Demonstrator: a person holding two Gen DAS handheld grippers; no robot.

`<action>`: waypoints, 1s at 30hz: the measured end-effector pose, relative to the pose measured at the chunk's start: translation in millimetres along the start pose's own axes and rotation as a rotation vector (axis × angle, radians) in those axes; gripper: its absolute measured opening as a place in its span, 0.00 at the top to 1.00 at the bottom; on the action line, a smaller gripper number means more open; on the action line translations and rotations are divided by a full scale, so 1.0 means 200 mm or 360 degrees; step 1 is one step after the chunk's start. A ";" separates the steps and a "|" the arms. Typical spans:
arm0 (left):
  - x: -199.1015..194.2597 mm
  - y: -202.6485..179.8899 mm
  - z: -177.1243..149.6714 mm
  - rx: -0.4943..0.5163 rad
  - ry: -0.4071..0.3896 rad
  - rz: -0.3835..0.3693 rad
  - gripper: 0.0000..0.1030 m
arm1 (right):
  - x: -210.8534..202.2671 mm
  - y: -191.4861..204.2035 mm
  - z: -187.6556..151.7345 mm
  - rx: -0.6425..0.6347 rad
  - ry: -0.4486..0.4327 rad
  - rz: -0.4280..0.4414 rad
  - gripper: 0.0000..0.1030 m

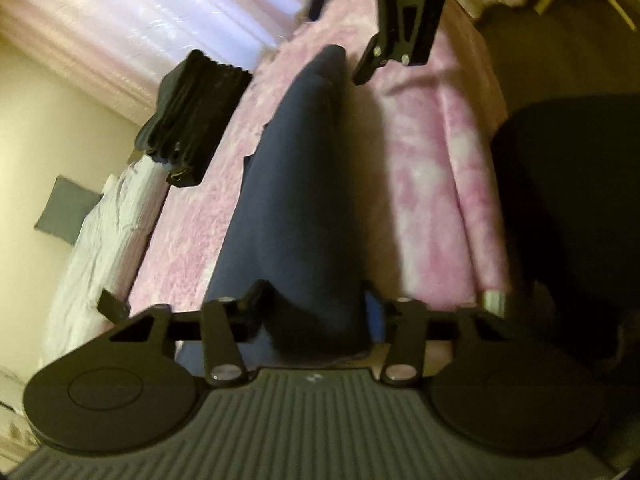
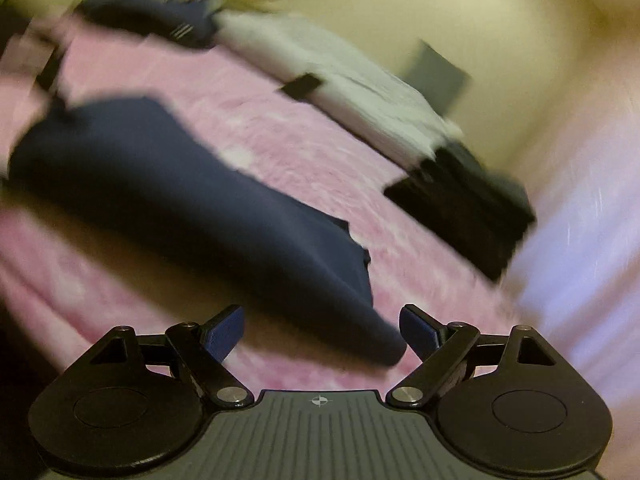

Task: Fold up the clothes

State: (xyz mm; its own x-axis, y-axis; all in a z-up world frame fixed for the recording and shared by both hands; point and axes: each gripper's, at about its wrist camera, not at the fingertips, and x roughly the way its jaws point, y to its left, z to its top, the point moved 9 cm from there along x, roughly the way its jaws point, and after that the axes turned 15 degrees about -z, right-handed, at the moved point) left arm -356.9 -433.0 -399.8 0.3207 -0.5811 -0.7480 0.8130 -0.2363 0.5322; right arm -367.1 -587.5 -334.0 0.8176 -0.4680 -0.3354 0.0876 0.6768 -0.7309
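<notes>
Jaws of left gripper [image 1: 316, 312] clamped on navy garment [image 1: 296, 184]; right gripper [image 2: 322, 330] jaws apart, empty. Best laid flat along bed [image 1: 424, 168] edge, wrinkles smoothed.

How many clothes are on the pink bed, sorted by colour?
Navy blue: 1, the long folded garment on the pink blanket.
Black: 1, the folded stack.
Dark striped: 1, the far heap, too blurred to identify.
Total: 3

Left gripper [image 1: 316, 312] clamped on navy garment [image 1: 296, 184]

Garment runs lengthwise down pink bed cover [image 1: 432, 168]; black folded stack [image 1: 192, 120] by bed's far edge; right gripper [image 1: 380, 60] over garment's far end, motion blur.
</notes>
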 end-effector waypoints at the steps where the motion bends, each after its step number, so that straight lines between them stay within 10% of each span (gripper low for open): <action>1: -0.01 0.01 0.00 0.0044 0.0023 0.0003 0.68 | 0.03 0.03 0.00 -0.0115 -0.0029 -0.0022 0.15; 6: -0.13 0.21 -0.05 0.0099 0.0034 -0.0020 0.72 | 0.19 0.16 0.01 -0.0475 -0.0140 -0.0019 0.18; 9: -0.19 0.30 -0.11 0.0163 0.0038 -0.0052 0.73 | 0.23 0.22 0.01 -0.0621 -0.0131 0.0032 0.92; 22: -0.36 -0.12 -0.35 0.0028 -0.0004 -0.0183 0.66 | -0.26 0.37 -0.23 -0.0628 -0.0071 0.0102 0.91; 23: -0.37 -0.11 -0.35 -0.0014 -0.0010 -0.0186 0.64 | -0.28 0.36 -0.24 -0.0623 -0.0051 0.0068 0.84; 25: -0.42 -0.07 -0.37 -0.0135 -0.0051 -0.0213 0.61 | -0.30 0.31 -0.28 -0.0590 -0.0002 -0.0009 0.23; 30: -0.53 0.07 -0.53 -0.0591 -0.0139 -0.0327 0.58 | -0.31 0.07 -0.36 -0.0196 0.0230 -0.0099 0.17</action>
State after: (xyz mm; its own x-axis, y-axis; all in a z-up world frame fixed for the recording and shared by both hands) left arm -327.4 -292.8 -354.5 0.1045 -0.6186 -0.7788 0.9805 -0.0672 0.1849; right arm -458.2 -589.9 -365.2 0.7217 -0.5895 -0.3630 0.0576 0.5736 -0.8171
